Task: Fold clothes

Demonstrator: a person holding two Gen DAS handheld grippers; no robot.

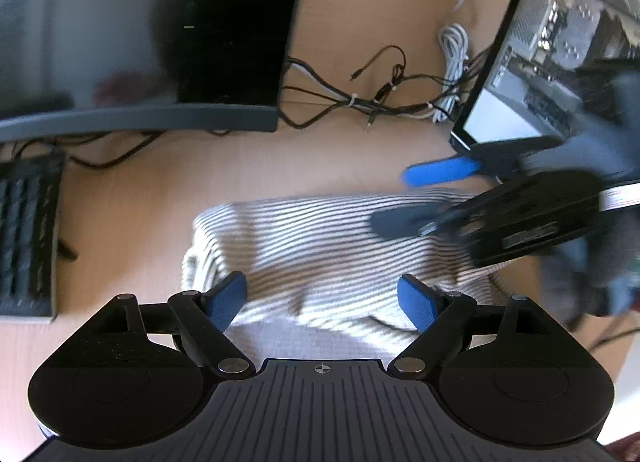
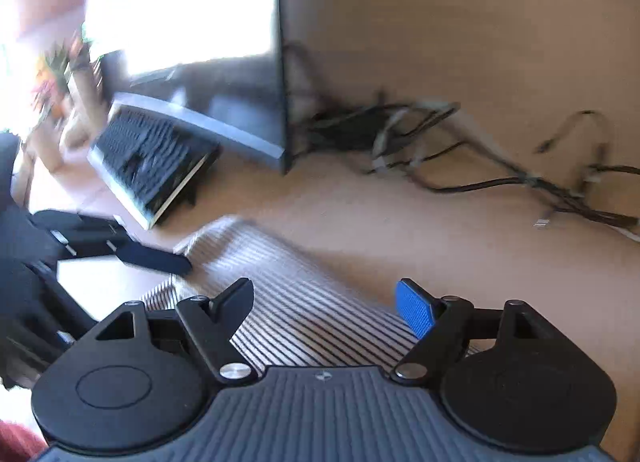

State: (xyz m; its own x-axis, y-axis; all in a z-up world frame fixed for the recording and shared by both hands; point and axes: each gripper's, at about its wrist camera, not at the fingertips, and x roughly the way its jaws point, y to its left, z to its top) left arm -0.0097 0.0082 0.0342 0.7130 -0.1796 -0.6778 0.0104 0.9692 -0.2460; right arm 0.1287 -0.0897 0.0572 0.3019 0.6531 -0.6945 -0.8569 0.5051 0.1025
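A grey-and-white striped garment lies folded in a compact bundle on the wooden desk. My left gripper hovers over its near edge, open, with the cloth showing between the blue pads and nothing held. My right gripper comes in blurred from the right over the garment's far right end, its two fingers apart. In the right wrist view the right gripper stands open above the striped garment. One dark finger of the left gripper reaches toward the cloth's left corner.
A dark monitor stands at the back left with a black keyboard beside it. A tangle of cables lies behind the garment. A lit laptop screen stands at the back right. A gloved hand holds the right gripper.
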